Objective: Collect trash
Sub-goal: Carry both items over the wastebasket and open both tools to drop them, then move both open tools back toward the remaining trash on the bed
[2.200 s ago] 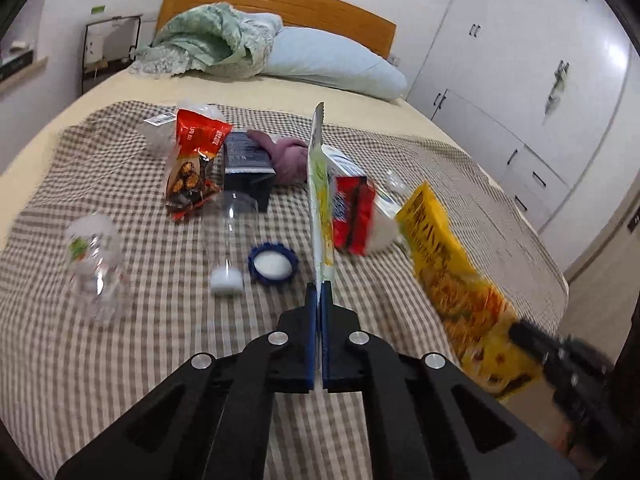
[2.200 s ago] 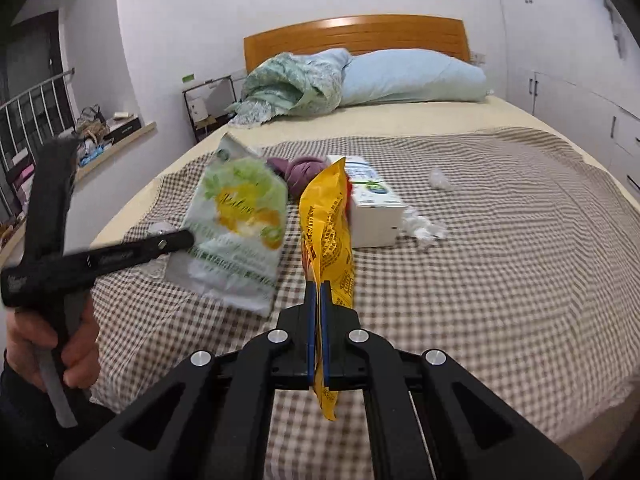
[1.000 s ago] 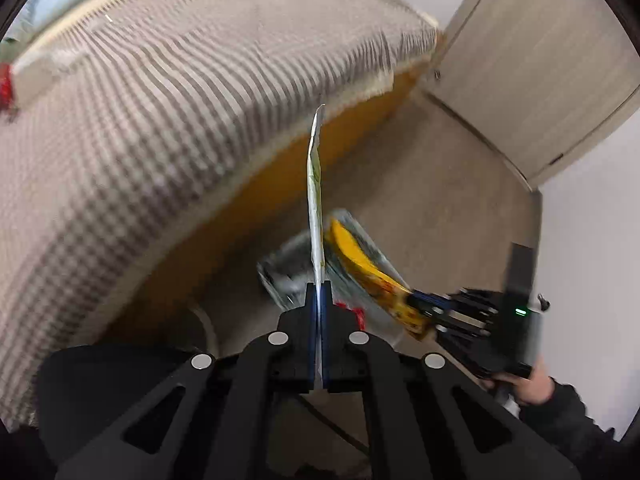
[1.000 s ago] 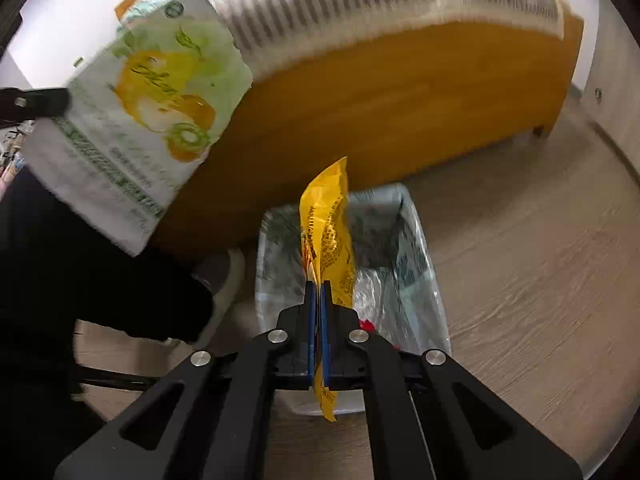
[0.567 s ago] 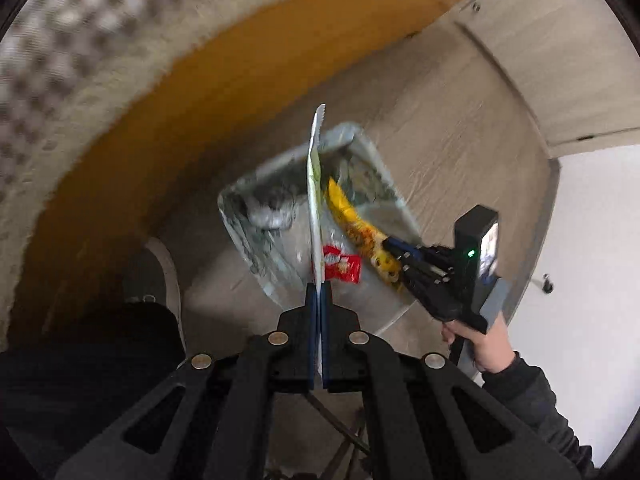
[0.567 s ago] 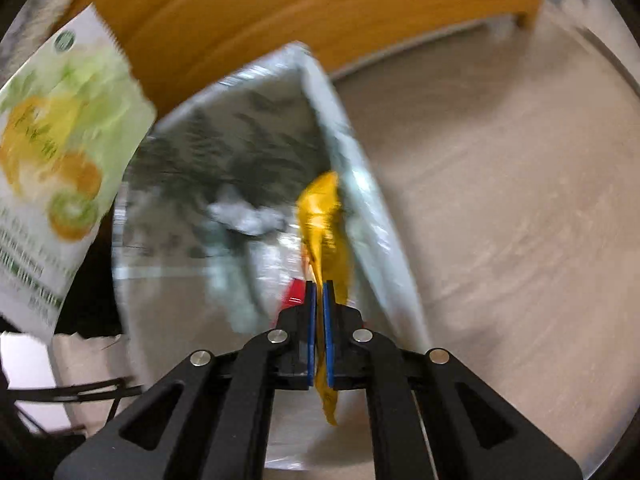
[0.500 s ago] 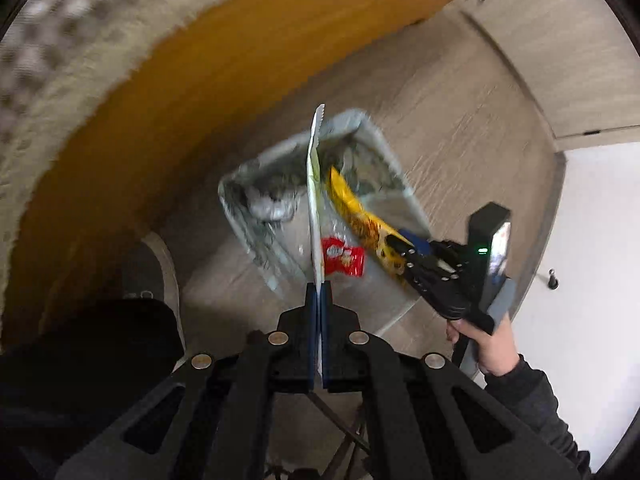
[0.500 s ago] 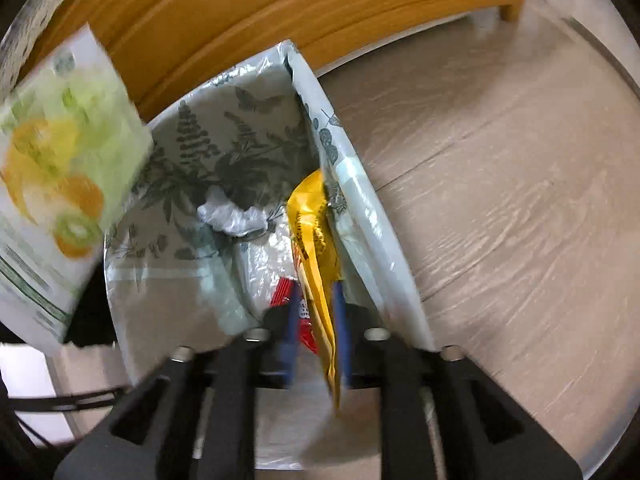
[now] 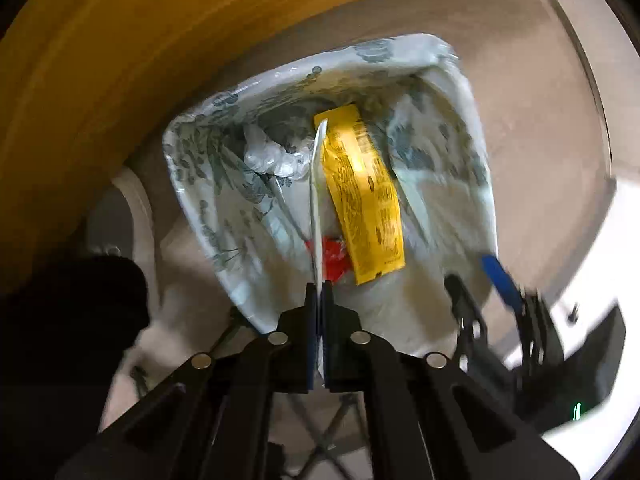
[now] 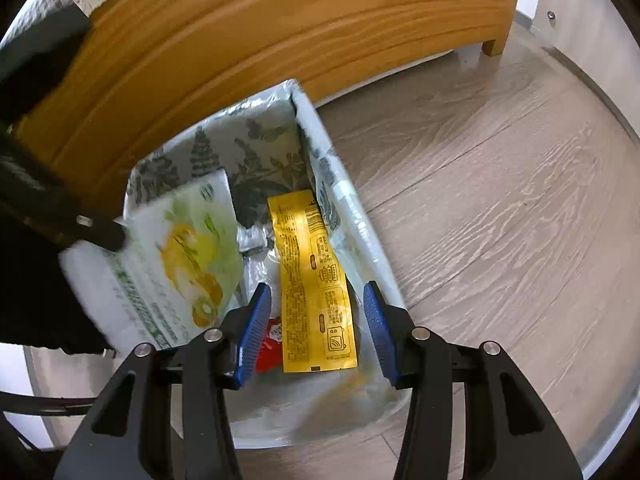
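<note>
1. In the left wrist view, above the lined trash bin [image 9: 208, 184] beside the bed frame [image 9: 120, 60], a green-white packet [image 9: 316, 200] is seen edge-on, clamped in the left hand-held gripper [image 9: 318, 300], whose jaws have just been easing slightly; a yellow wrapper [image 9: 364, 200] lies inside.
2. In the right wrist view, the right hand-held gripper [image 10: 316, 324] is seen with jaws apart, just opened; the yellow wrapper [image 10: 312, 280] lies released in the bin below.

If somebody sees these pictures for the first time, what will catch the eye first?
Probably the bright yellow wrapper, lying loose in the leaf-patterned bin beside the orange wooden bed frame, under the open right gripper. Next, the green-and-white fruit packet, still pinched by the left gripper over the bin.
</note>
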`<action>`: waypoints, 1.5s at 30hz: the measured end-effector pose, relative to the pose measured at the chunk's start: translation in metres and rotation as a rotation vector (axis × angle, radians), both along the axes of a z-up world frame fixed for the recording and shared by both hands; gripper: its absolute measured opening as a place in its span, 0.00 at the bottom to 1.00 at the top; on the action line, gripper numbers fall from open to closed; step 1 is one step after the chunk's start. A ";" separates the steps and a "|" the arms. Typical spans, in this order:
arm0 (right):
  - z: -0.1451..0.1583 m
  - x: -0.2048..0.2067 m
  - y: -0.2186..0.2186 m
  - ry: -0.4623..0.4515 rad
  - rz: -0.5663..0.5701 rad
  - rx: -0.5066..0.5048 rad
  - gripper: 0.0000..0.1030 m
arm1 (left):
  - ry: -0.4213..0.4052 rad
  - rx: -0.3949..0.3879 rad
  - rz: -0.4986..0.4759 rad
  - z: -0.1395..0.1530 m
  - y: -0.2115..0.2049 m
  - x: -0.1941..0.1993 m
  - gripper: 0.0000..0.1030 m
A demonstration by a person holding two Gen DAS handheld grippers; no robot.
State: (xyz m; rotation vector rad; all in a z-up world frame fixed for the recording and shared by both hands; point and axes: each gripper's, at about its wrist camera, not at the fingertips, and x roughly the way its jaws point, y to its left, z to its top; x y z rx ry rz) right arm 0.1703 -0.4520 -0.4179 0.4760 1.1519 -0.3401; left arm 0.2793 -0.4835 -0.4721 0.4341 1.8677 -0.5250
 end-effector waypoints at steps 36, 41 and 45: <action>0.135 0.012 0.020 -0.083 0.040 -0.135 0.45 | -0.373 -0.264 -0.242 0.190 0.029 0.010 0.58; 0.206 0.048 0.035 -0.176 0.103 -0.235 0.48 | -0.525 -0.369 -0.199 0.259 0.072 0.036 0.69; 0.248 0.086 0.052 -0.257 0.121 -0.268 0.58 | -0.608 -0.423 -0.091 0.296 0.118 0.064 0.72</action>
